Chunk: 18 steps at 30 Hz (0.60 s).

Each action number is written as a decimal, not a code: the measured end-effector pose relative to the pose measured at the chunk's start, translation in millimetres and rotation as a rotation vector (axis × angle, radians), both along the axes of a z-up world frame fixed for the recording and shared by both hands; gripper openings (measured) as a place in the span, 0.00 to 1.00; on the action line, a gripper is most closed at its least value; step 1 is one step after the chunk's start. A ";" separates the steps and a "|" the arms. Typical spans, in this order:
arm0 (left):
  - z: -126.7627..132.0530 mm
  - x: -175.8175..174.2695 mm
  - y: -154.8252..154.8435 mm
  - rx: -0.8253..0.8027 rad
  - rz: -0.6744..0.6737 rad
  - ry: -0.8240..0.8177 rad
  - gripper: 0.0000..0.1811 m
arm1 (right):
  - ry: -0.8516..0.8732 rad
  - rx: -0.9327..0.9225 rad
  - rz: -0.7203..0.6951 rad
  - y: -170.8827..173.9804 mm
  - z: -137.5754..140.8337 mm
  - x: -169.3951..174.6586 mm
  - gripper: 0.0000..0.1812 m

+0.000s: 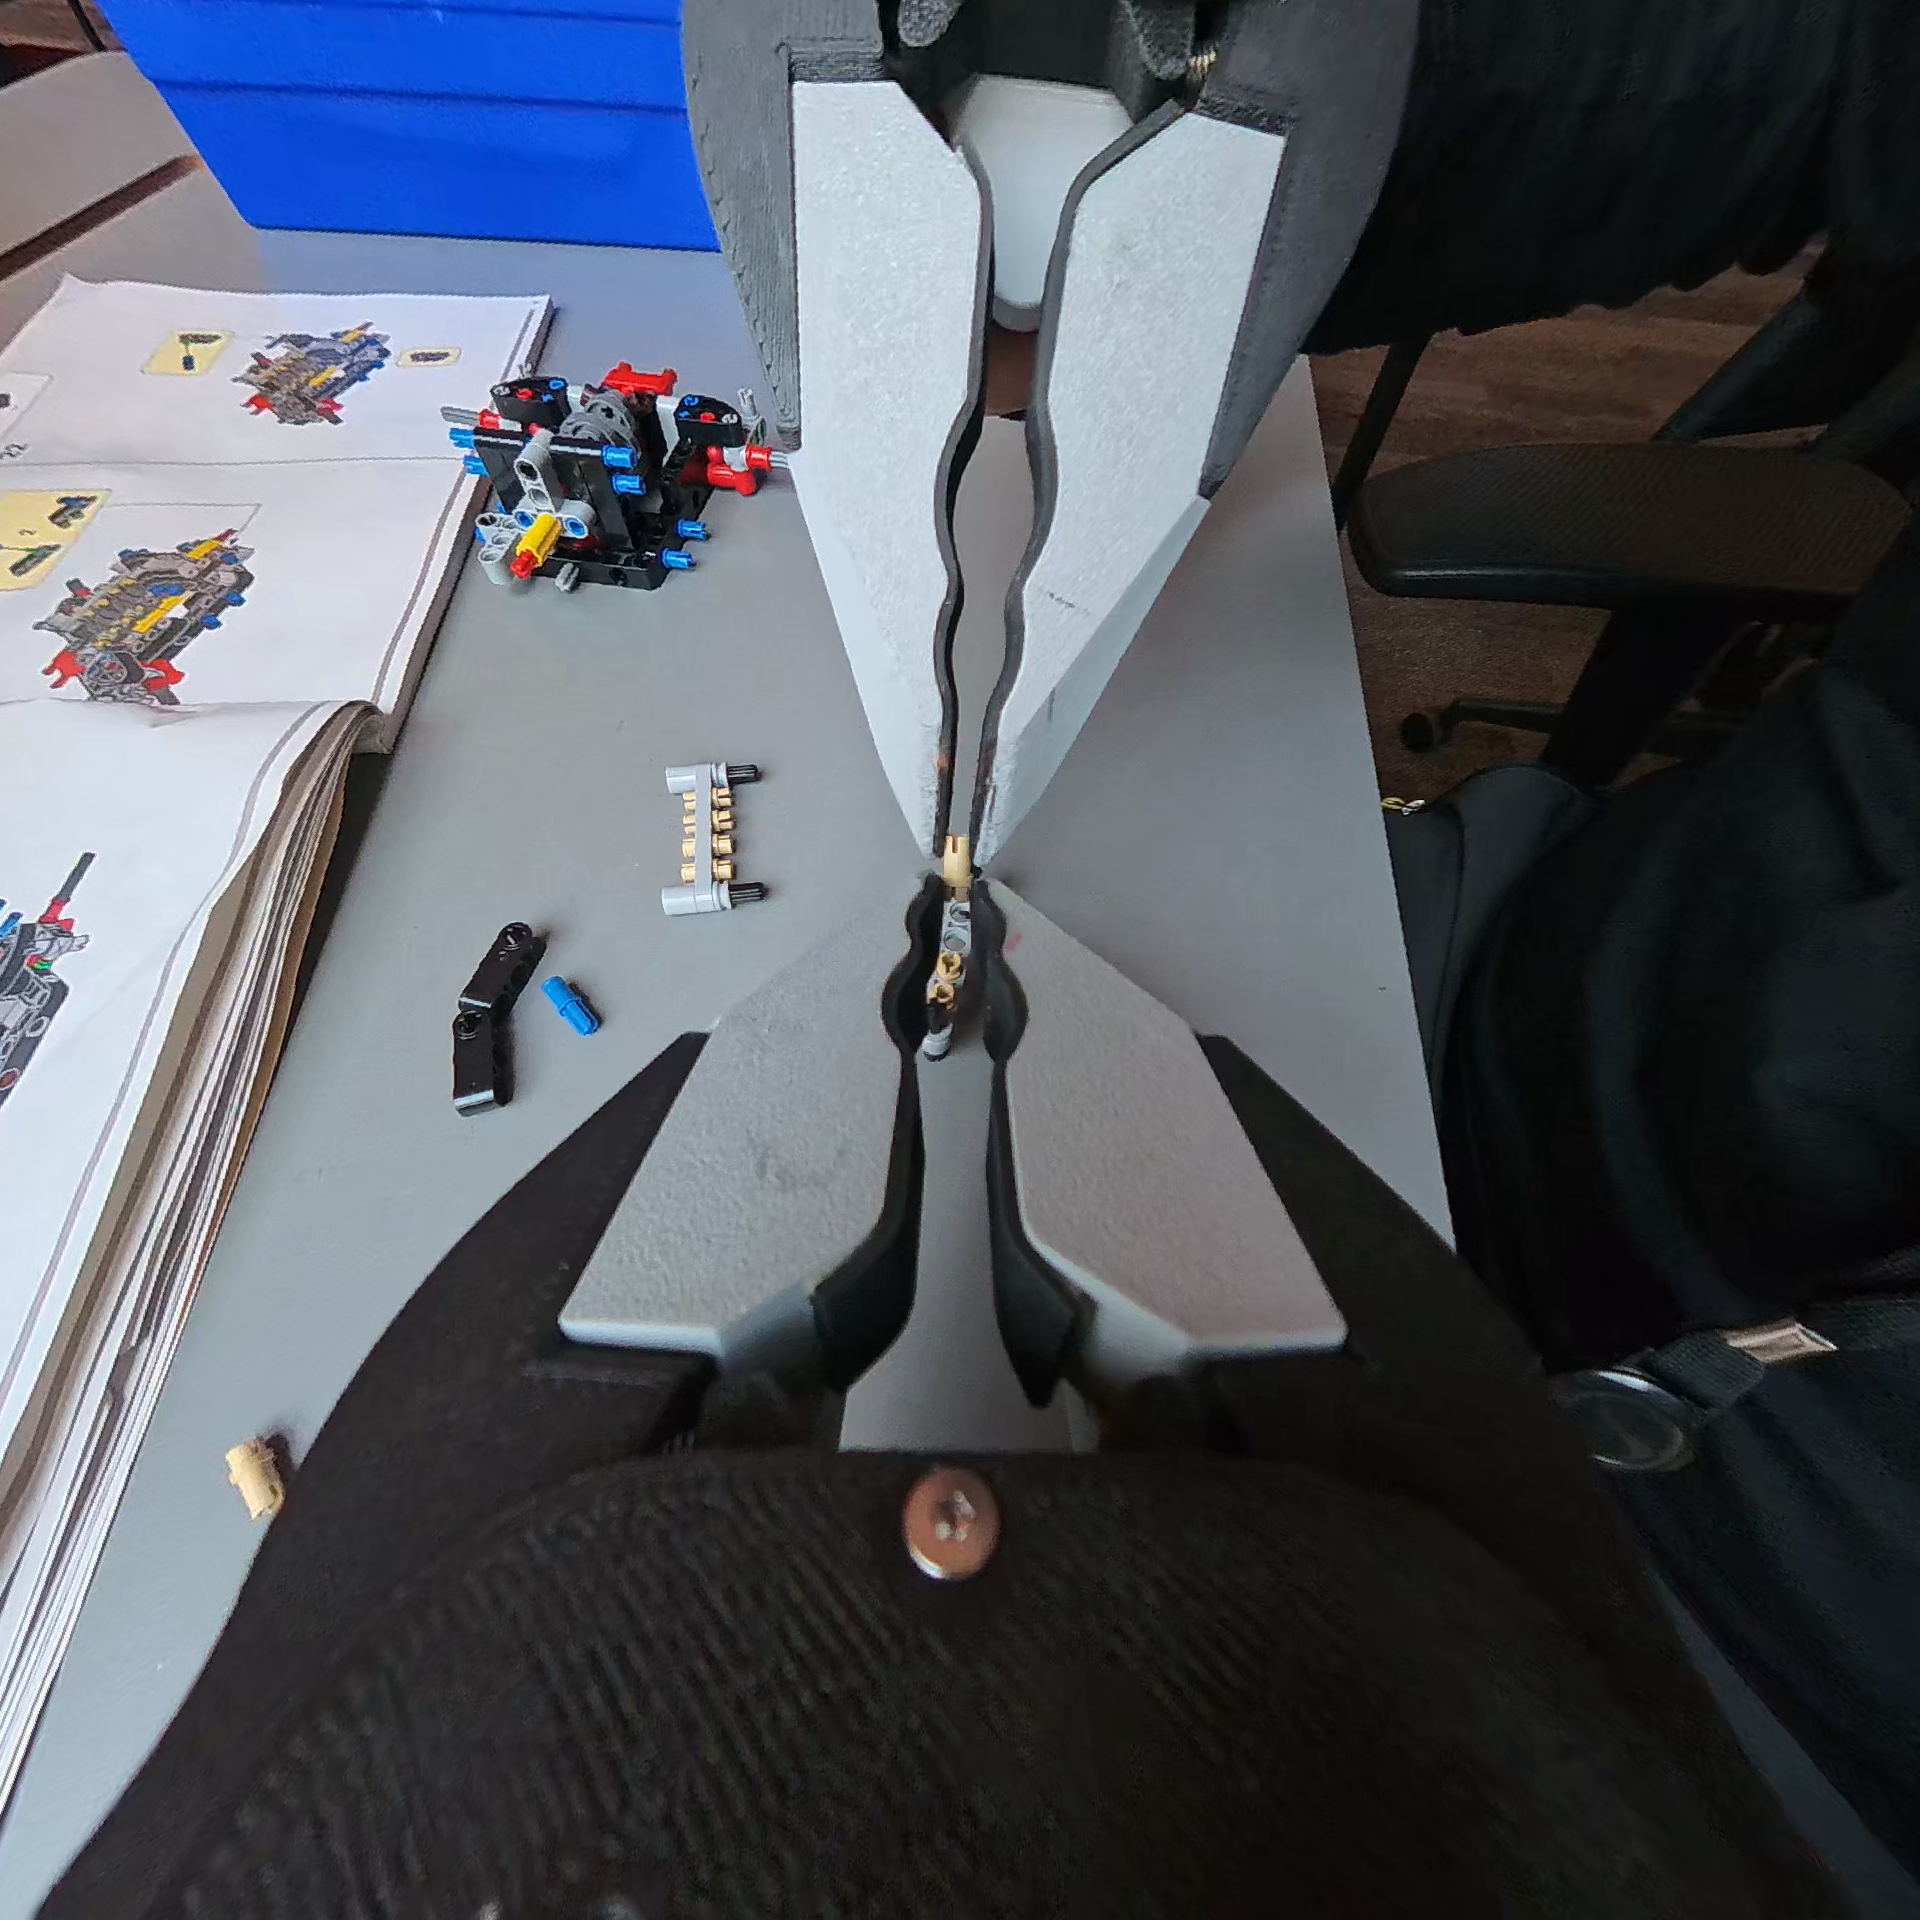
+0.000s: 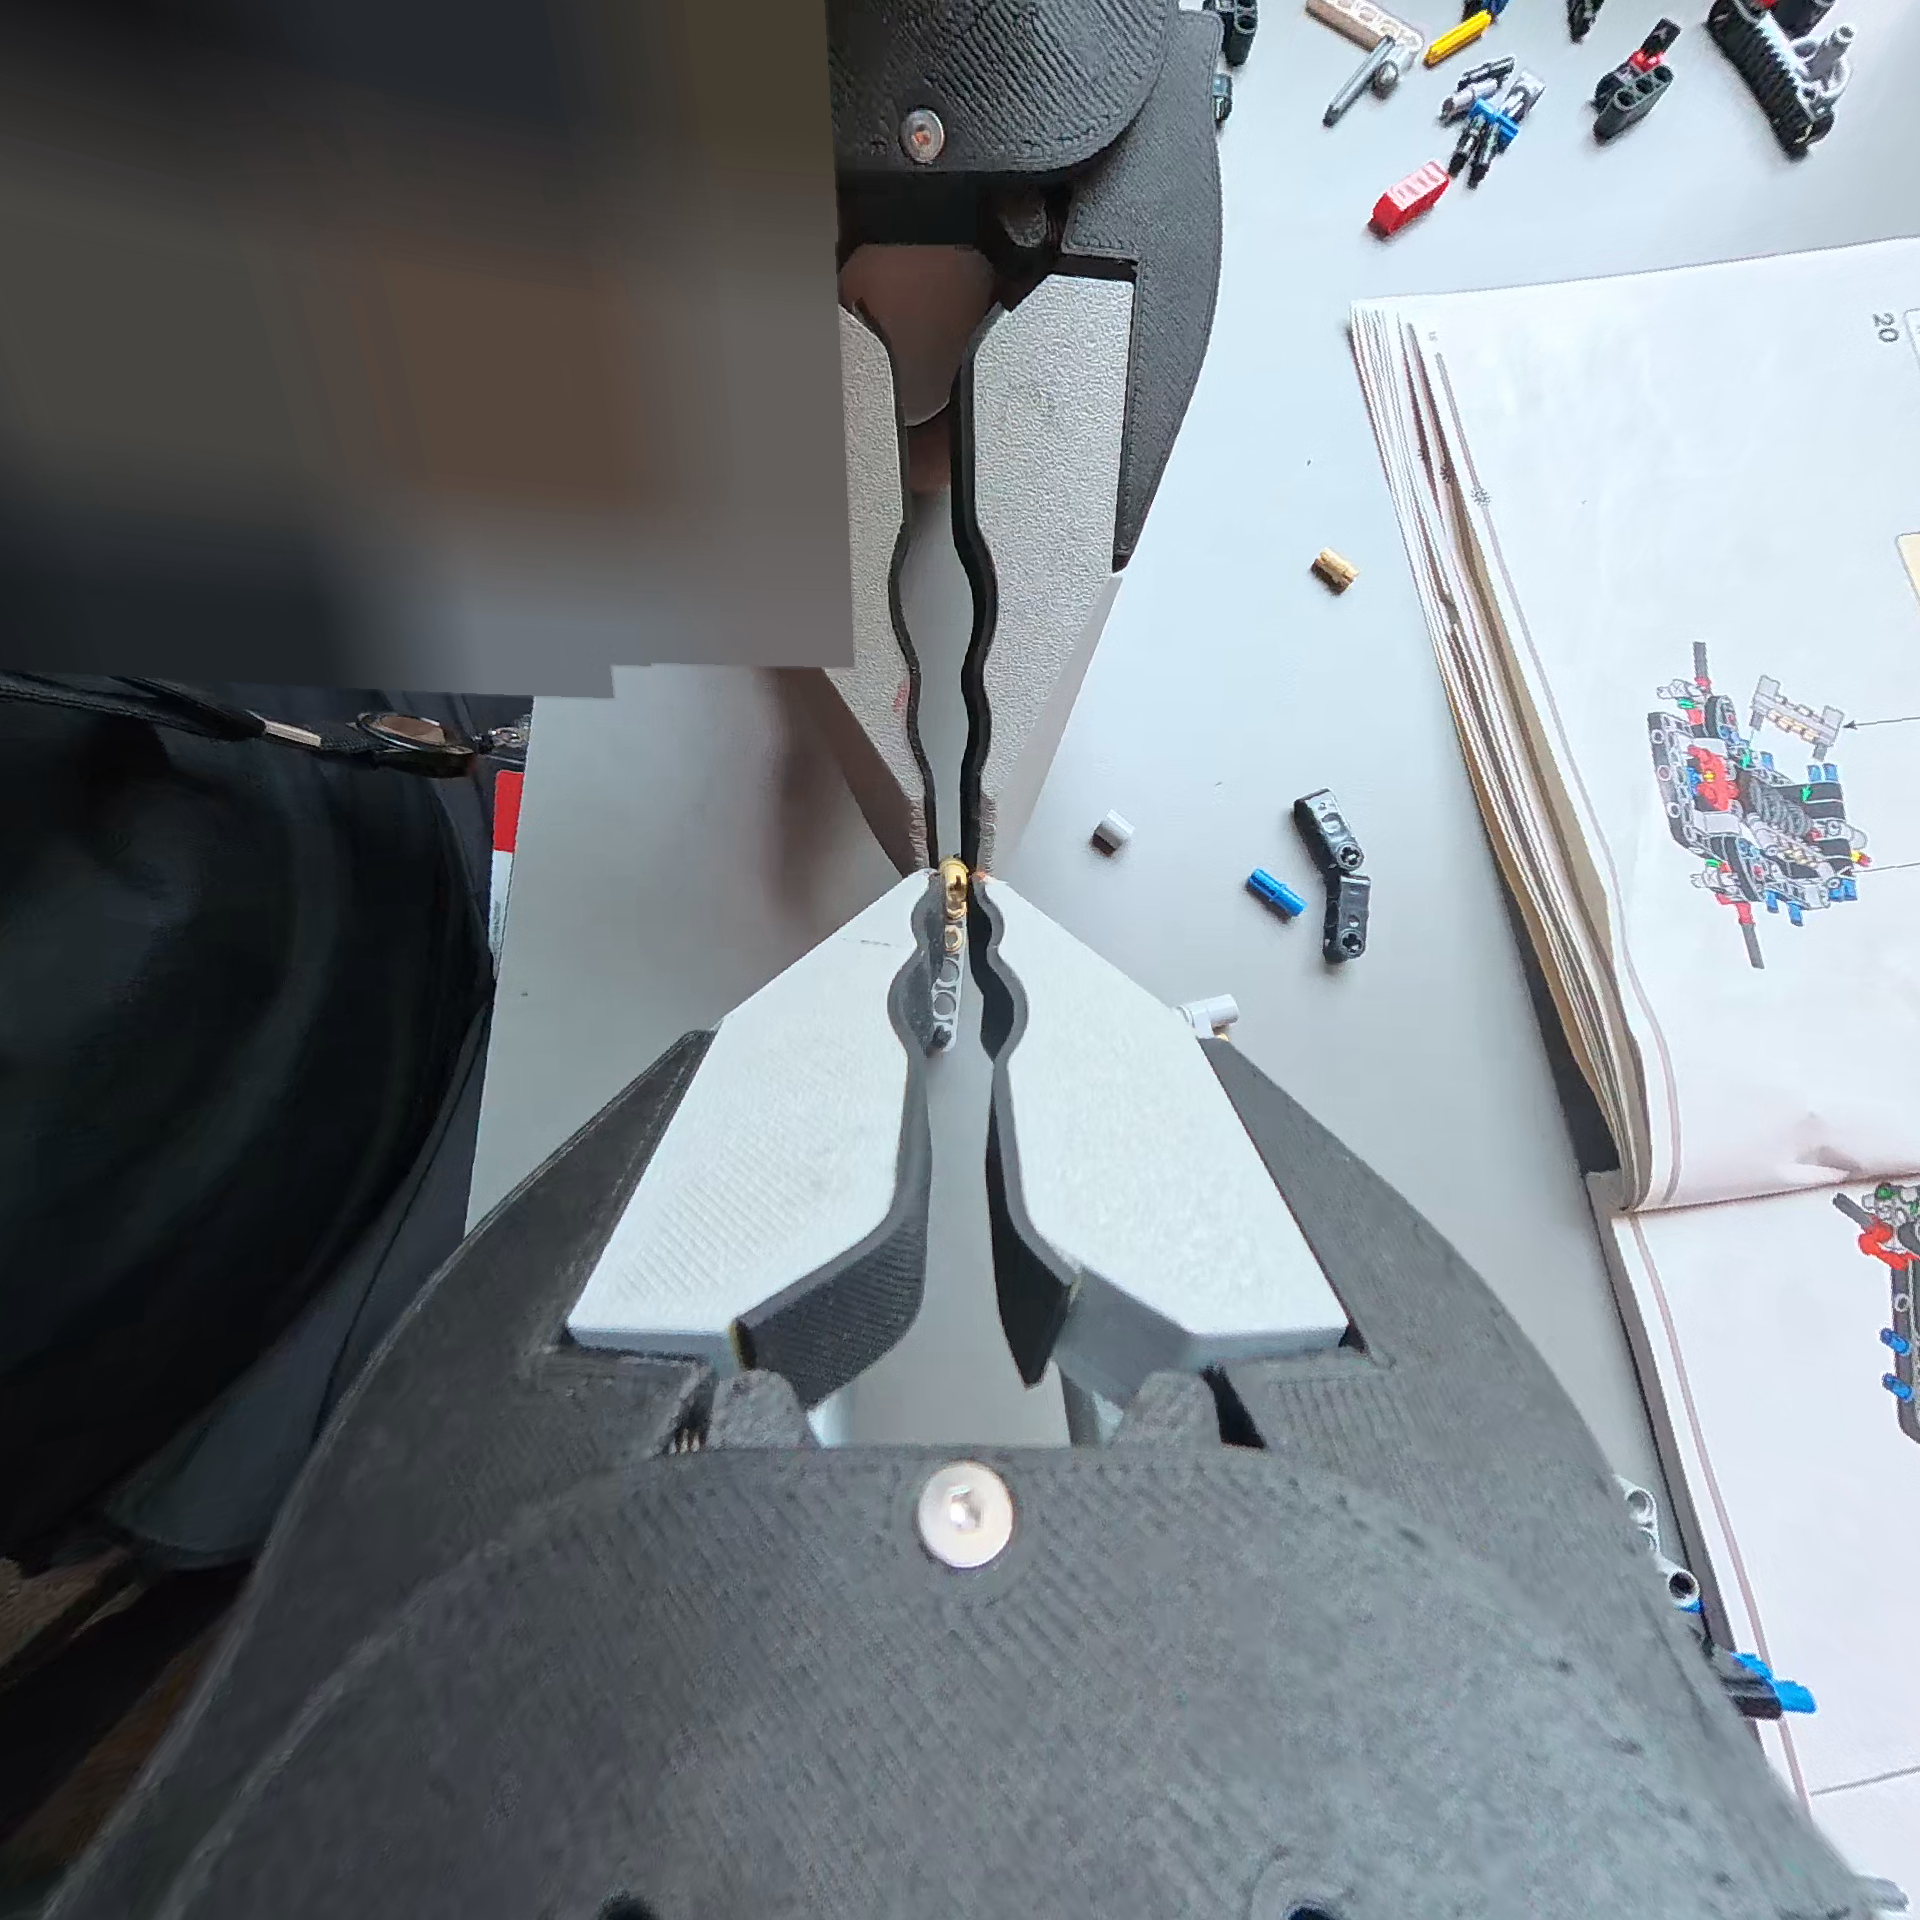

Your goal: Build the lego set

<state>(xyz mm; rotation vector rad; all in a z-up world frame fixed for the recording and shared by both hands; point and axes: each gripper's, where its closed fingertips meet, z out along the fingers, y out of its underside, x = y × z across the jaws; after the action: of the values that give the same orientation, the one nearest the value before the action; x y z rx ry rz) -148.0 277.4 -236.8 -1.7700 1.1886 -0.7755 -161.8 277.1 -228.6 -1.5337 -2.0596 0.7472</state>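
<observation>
My left gripper point(image 1: 954, 902) is shut on a grey beam with tan pins point(image 1: 949, 977) that lies along its fingers. My right gripper point(image 2: 951, 883) is shut on a grey beam with holes point(image 2: 951, 987). The two grippers meet tip to tip above the grey table point(image 1: 582, 1039). A tan pin point(image 1: 956, 852) sits right where the tips touch, and it also shows in the right wrist view point(image 2: 954, 885). The right gripper point(image 1: 961, 826) comes down from the top of the left wrist view. The left gripper point(image 2: 951, 857) comes down from the top of the right wrist view.
On the table lie a partly built model point(image 1: 603, 488), an open instruction booklet point(image 1: 208, 623), a grey-and-tan pin assembly point(image 1: 712, 836), a black bent beam point(image 1: 488, 1018), a blue pin point(image 1: 569, 1006) and a loose tan pin point(image 1: 255, 1475). Several loose parts point(image 2: 1507, 83) lie farther off. A blue bin point(image 1: 416, 104) and an office chair point(image 1: 1610, 540) stand nearby.
</observation>
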 end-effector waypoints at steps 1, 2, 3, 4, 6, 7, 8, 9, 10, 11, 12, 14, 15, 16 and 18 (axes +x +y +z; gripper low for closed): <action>-0.2 -0.2 0.2 -0.003 0.002 0.001 0.01 | 0.005 0.001 -0.001 0.1 -0.2 -0.4 0.00; -0.4 -0.4 0.4 -0.006 0.002 0.000 0.01 | 0.012 0.001 -0.002 0.1 -0.2 -0.7 0.00; -0.2 -0.7 0.4 -0.008 0.002 -0.002 0.01 | 0.021 0.003 -0.003 0.2 0.2 -0.9 0.00; 0.5 -0.9 0.6 -0.010 0.003 -0.007 0.01 | 0.032 0.004 -0.004 0.3 1.0 -1.2 0.00; 1.5 -1.1 0.3 -0.015 0.000 -0.017 0.01 | 0.046 0.005 -0.005 -0.1 2.1 -1.6 0.00; 1.6 -1.2 0.3 -0.016 0.000 -0.019 0.01 | 0.048 0.005 -0.006 -0.4 2.2 -1.2 0.00; 1.6 -1.1 0.0 -0.016 -0.002 -0.018 0.01 | 0.050 0.002 -0.005 -0.7 2.3 -1.3 0.00; 1.7 -1.0 -0.3 -0.014 -0.003 -0.018 0.01 | 0.052 0.001 -0.004 -1.2 2.4 -1.1 0.00; 1.9 -1.0 -0.3 -0.011 -0.003 -0.018 0.01 | 0.054 0.002 -0.002 -1.5 2.6 -1.2 0.01; 2.3 -0.9 -0.5 -0.008 -0.004 -0.020 0.01 | 0.058 0.000 -0.002 -1.7 3.1 -1.0 0.01; 2.6 -0.8 -0.6 -0.007 -0.005 -0.021 0.01 | 0.059 -0.005 -0.003 -1.7 3.4 -0.6 0.01; 2.9 -0.6 -0.5 -0.007 -0.005 -0.024 0.01 | 0.060 -0.023 -0.002 -2.9 3.5 -0.2 0.02; 2.8 -1.0 -0.1 -0.006 -0.002 -0.022 0.01 | 0.058 -0.035 -0.001 -4.2 3.4 0.0 0.04; 2.7 -1.3 -0.2 -0.007 -0.002 -0.022 0.01 | 0.057 -0.044 -0.001 -5.0 3.1 0.4 0.04; 3.5 -0.4 -1.5 -0.008 -0.010 -0.028 0.01 | 0.068 -0.026 -0.007 -2.9 4.1 0.0 0.01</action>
<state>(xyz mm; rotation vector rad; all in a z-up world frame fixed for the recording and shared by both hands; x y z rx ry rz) -148.4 275.9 -233.3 -1.7551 1.1784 -0.8095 -161.7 274.2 -224.5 -1.5072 -2.0016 0.8153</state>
